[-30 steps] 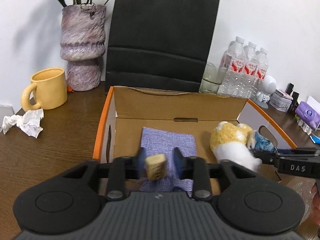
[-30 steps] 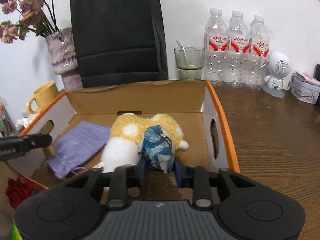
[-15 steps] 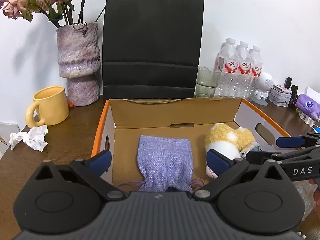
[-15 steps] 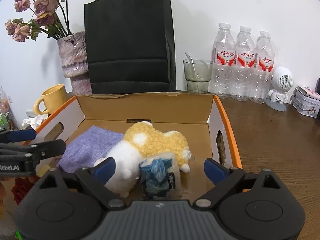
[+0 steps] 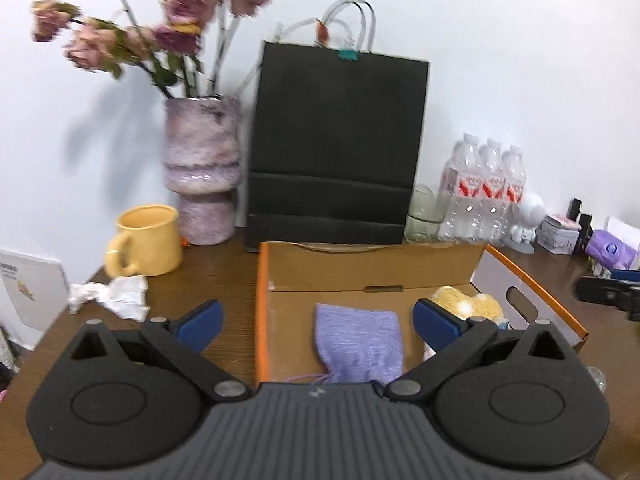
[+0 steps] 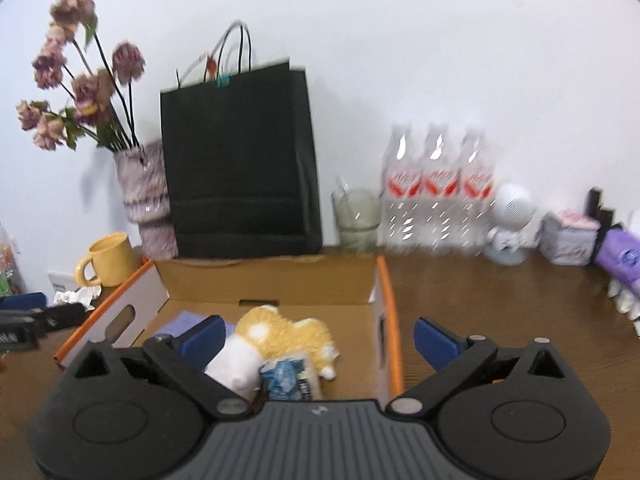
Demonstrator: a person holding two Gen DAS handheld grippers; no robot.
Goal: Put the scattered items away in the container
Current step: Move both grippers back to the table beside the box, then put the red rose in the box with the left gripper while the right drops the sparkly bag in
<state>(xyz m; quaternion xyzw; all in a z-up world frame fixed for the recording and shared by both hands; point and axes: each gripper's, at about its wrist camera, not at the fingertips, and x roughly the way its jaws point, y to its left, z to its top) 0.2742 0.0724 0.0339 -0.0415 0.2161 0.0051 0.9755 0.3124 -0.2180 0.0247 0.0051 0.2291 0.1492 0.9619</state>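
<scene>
An open cardboard box with orange rims (image 5: 262, 300) (image 6: 390, 320) sits on the wooden table. Inside lie a purple knit pouch (image 5: 358, 344) (image 6: 182, 322), a yellow-and-white plush toy (image 5: 470, 302) (image 6: 280, 336) and a blue-patterned packet (image 6: 286, 376) leaning on the plush. My left gripper (image 5: 316, 320) is open and empty, raised above the box's near left side. My right gripper (image 6: 318, 338) is open and empty, raised above the box's near right side. The small tan block dropped earlier is hidden from view.
A black paper bag (image 5: 336, 144), a vase of dried flowers (image 5: 202, 184), a yellow mug (image 5: 146, 240), crumpled paper (image 5: 110, 296), a glass (image 6: 356, 220), three water bottles (image 6: 436, 196), a white toy robot (image 6: 510, 220) and small boxes (image 6: 568, 236) line the table.
Both grippers opened and released: the tan block from the left, the blue packet from the right, into the box. Both have since pulled up and back from the box.
</scene>
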